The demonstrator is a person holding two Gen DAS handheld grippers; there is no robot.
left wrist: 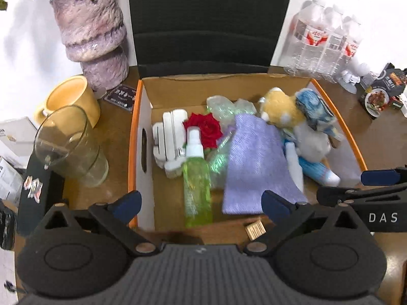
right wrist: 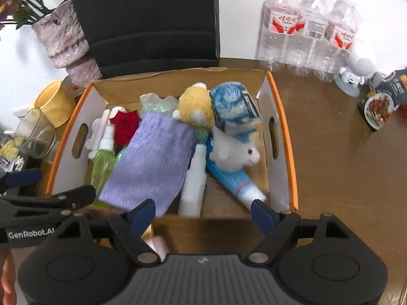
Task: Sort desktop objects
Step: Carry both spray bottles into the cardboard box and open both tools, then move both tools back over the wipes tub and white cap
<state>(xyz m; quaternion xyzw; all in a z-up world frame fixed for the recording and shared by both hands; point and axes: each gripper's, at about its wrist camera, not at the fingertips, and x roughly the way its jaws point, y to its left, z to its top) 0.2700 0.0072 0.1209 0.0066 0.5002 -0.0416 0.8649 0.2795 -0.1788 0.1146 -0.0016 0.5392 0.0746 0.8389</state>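
While the left gripper (left wrist: 201,200) hangs over the near wall of the cardboard box (left wrist: 133,137) with its fingers spread wide and nothing between them, most of the sorting looks done from the left wrist view. A green spray bottle (left wrist: 197,178), a purple cloth pouch (left wrist: 257,165), a red rose (left wrist: 206,129), a white folded gadget (left wrist: 169,137) and a heap of plush toys (left wrist: 282,113) all lie inside. Left outside, by my judgement, are the glass cup (left wrist: 68,145) and the yellow mug (left wrist: 68,101) just beside the box's left wall, plus a small wooden piece (left wrist: 255,229) on the table in front of the box. Bare floor shows only along the near left of the box; the orange rim is close under the fingertips.

Seen from the right wrist view, the right gripper (right wrist: 203,212) is likewise wide open and empty, poised above the box's near edge. A white bottle (right wrist: 193,188) and a blue striped tube (right wrist: 232,180) lie beside the pouch. Inside, free room remains mainly at the near right corner. To the right the wooden table (right wrist: 343,178) is open, with water bottles (right wrist: 307,28) well back, so that side offers the easiest way out.
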